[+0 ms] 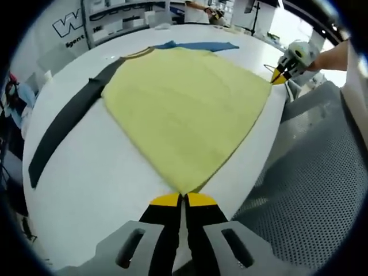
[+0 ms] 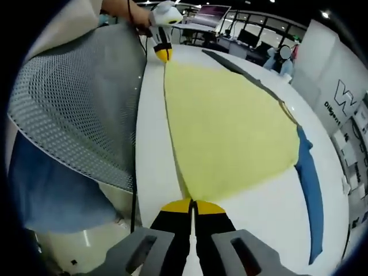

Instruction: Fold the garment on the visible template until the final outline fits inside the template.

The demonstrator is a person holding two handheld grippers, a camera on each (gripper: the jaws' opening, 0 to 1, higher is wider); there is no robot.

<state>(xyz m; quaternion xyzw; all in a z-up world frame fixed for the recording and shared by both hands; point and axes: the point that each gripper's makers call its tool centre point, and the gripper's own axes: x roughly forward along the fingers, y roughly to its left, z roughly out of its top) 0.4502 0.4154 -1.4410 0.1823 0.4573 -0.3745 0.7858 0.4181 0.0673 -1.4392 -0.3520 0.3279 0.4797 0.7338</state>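
Note:
A yellow garment [image 1: 184,109] lies flat on the round white table [image 1: 98,184], with a dark sleeve [image 1: 63,123] stretched to one side and a blue sleeve [image 1: 201,46] on the far side. My left gripper [image 1: 183,199] is shut on one hem corner at the table's near edge. My right gripper [image 2: 192,206] is shut on the other hem corner of the garment [image 2: 230,126]. Each gripper shows in the other's view: the right gripper [image 1: 280,76] at the upper right, the left gripper [image 2: 163,54] at the top. The blue sleeve [image 2: 310,184] and the dark sleeve [image 2: 241,69] lie past the yellow cloth.
The person's grey mesh top [image 1: 322,172] hangs close to the table edge between the two grippers, and a hand [image 1: 330,57] holds the right gripper. Beyond the table are shelves [image 1: 115,17], desks with screens [image 2: 213,11] and a seated person [image 2: 282,63].

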